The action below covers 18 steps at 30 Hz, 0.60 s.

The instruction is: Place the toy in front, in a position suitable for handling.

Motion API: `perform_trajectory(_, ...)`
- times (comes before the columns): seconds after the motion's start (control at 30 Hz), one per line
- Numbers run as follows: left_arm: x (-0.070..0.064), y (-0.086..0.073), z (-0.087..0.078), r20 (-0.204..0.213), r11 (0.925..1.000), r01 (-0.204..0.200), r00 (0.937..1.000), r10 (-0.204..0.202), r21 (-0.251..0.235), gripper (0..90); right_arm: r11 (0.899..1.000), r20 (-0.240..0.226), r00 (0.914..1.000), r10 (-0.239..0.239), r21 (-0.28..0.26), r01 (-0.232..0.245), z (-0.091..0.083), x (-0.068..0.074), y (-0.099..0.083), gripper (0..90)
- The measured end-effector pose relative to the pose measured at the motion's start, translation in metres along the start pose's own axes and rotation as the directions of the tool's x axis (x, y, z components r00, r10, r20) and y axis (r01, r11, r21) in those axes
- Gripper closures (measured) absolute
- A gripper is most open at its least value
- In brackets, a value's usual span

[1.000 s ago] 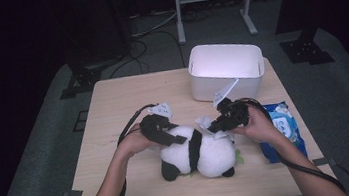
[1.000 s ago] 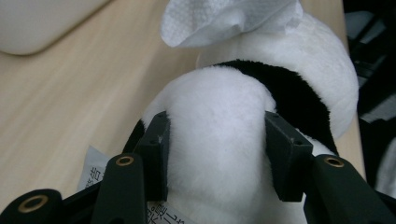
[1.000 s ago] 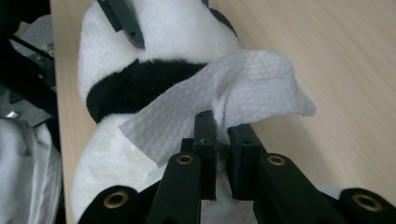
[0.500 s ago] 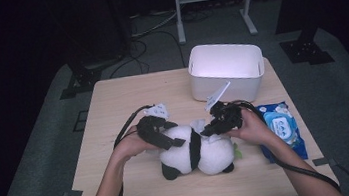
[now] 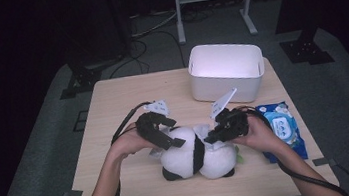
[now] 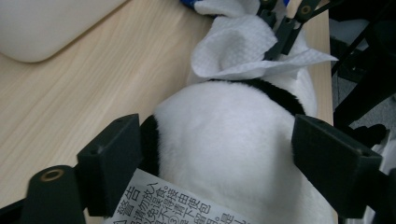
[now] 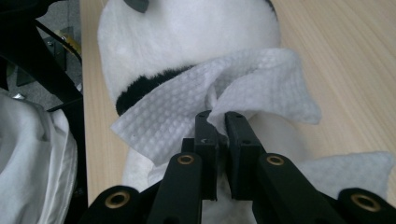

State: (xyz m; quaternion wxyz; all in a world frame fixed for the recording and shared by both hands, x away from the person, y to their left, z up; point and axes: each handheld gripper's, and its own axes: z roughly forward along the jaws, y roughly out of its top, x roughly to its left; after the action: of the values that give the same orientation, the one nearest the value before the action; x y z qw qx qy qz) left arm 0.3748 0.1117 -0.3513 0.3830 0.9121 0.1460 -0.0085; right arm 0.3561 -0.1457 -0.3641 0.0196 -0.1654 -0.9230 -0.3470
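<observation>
A black-and-white plush panda [image 5: 190, 157] lies on the wooden table [image 5: 123, 104] near its front edge. My left gripper [image 5: 166, 140] is open, its jaws standing wide on either side of the panda's white body [image 6: 224, 140]. A printed paper tag [image 6: 163, 205] lies just under that gripper. My right gripper [image 7: 220, 116] is shut on a white textured wipe [image 7: 187, 112], which lies against the panda's black band and white fur [image 7: 187, 32]. In the left gripper view the right gripper [image 6: 280, 28] and the wipe [image 6: 233, 51] sit at the far end of the panda.
A white plastic bin [image 5: 227, 71] stands at the back right of the table. A blue pack of wipes [image 5: 279, 128] lies at the right edge, beside the right hand. Dark floor, cables and stand legs surround the table.
The right gripper has shifted the wipe slightly leftward and down over the panda. The left gripper has settled a little closer onto the panda. The panda has barely moved.
</observation>
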Motion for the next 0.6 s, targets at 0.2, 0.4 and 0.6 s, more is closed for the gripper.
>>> perform_trajectory(0.2, -0.004, -0.007, 0.007, 0.055, 0.9997, -0.009, 0.9985, 0.008, 0.024, 13.5, 1.0, -0.036, 0.9992, -0.016, 0.008, 0.017, 0.0, 0.01, -0.004, 83.2)
perform_trajectory(0.4, -0.014, -0.015, 0.004, 0.056, 0.9979, -0.065, 0.9963, 0.065, -0.001, 28.3, 1.0, -0.044, 0.9987, -0.025, -0.001, 0.025, -0.006, 0.013, -0.003, 83.1)
perform_trajectory(0.6, -0.021, -0.021, 0.003, 0.066, 0.9945, -0.099, 0.9927, 0.101, -0.033, 33.0, 1.0, -0.019, 0.9995, -0.023, -0.014, 0.023, -0.004, 0.009, 0.007, 82.9)
